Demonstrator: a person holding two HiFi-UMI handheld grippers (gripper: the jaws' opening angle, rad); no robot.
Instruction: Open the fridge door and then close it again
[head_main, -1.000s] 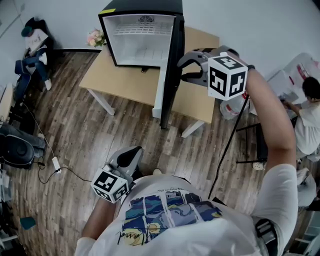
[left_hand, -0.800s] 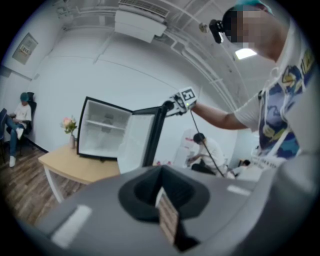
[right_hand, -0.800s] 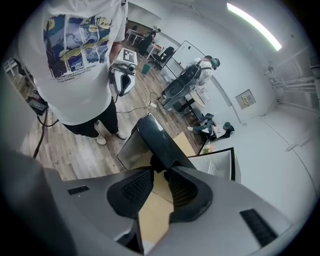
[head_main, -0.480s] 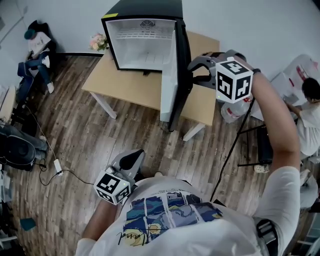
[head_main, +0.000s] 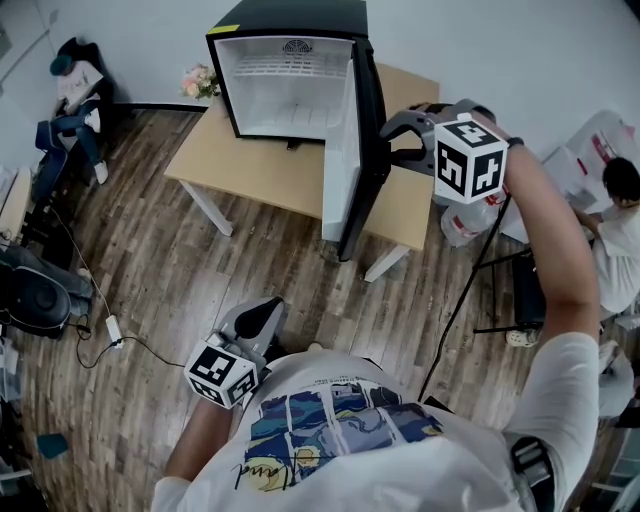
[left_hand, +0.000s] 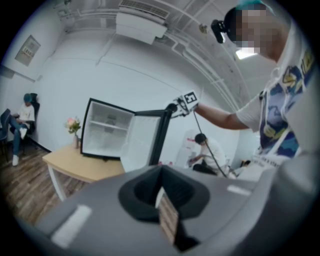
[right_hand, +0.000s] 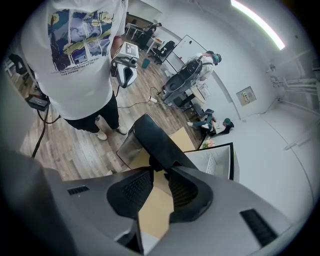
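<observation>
The fridge stands on the table with its door swung wide open. The right gripper is nipped onto the door's top edge, while the left gripper hangs low by the person's side, jaws pressed together on nothing. With so shallow a bite (only the jaw tips seem to sit on the edge), the grip could slide off when the door is swung shut, and too hard a push could slam it and jolt the fridge on the table.
</observation>
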